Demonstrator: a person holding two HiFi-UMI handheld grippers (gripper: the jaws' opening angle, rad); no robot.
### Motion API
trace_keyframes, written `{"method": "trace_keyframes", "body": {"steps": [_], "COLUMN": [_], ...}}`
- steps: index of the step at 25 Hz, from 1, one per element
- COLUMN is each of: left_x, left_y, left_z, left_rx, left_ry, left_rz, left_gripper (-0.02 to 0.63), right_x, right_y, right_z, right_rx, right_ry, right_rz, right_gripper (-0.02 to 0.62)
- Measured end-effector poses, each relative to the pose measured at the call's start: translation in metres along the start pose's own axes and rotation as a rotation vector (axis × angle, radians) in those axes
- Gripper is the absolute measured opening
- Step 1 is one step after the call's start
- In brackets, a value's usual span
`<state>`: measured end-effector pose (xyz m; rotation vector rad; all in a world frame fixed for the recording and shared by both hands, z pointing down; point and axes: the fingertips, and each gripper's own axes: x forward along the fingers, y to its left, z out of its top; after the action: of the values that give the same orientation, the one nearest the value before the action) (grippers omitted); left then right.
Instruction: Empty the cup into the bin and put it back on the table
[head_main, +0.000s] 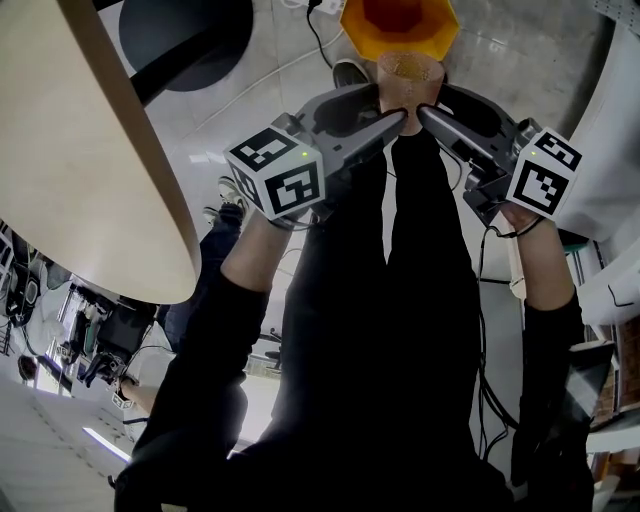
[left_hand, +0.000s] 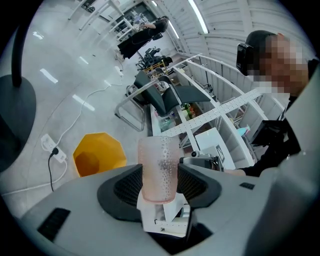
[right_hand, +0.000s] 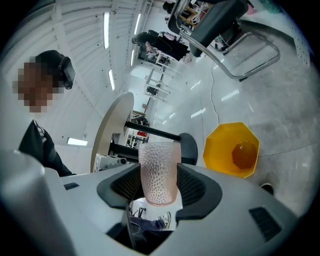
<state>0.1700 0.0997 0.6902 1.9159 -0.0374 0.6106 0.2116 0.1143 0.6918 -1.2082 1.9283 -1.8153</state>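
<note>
A pink, dimpled, see-through cup (head_main: 405, 75) hangs over the floor in front of the person's dark trousers, just short of the yellow octagonal bin (head_main: 400, 22). Both grippers meet at it. My left gripper (head_main: 395, 118) comes from the left and my right gripper (head_main: 428, 112) from the right. In the left gripper view the cup (left_hand: 159, 170) stands upright, pinched between the dark pads of the left gripper (left_hand: 159, 182), with the bin (left_hand: 97, 155) on the floor behind. The right gripper (right_hand: 159, 182) clamps the cup (right_hand: 159, 172) likewise, the bin (right_hand: 232, 150) to its right.
A round beige table (head_main: 80, 150) fills the left of the head view, its dark base (head_main: 190, 40) on the floor beyond. A power strip with cable (left_hand: 52, 150) lies beside the bin. An office chair (left_hand: 165, 97) and shelving stand farther off.
</note>
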Motion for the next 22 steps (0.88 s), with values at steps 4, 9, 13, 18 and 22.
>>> {"method": "trace_keyframes", "body": {"steps": [4,9,13,18,22], "left_x": [-0.001,-0.001,0.000,0.001,0.001], "left_y": [0.001,0.004,0.005,0.008,0.008], "left_z": [-0.001,-0.003,-0.006,-0.009,-0.010], "left_rx": [-0.027,-0.058,-0.073,-0.100,-0.120], "left_ry": [0.002,-0.008,-0.005,0.009,0.018], "left_rz": [-0.001,-0.007,-0.007,-0.004,-0.002], "left_gripper": [0.222,0.222,0.222,0.222,0.222], "right_x": [0.000,0.002,0.002,0.003,0.003], "right_y": [-0.001,-0.003,-0.005,-0.007,-0.008], "right_z": [-0.001,-0.004,-0.005,-0.008,-0.009], "right_rx": [0.040,0.063,0.070,0.082,0.096], "right_ry": [0.000,0.011,0.022,0.035,0.042], "right_rz": [0.002,-0.006,-0.010,-0.019,-0.022], "right_gripper": [0.233,0.232,0.232,0.232,0.232]}}
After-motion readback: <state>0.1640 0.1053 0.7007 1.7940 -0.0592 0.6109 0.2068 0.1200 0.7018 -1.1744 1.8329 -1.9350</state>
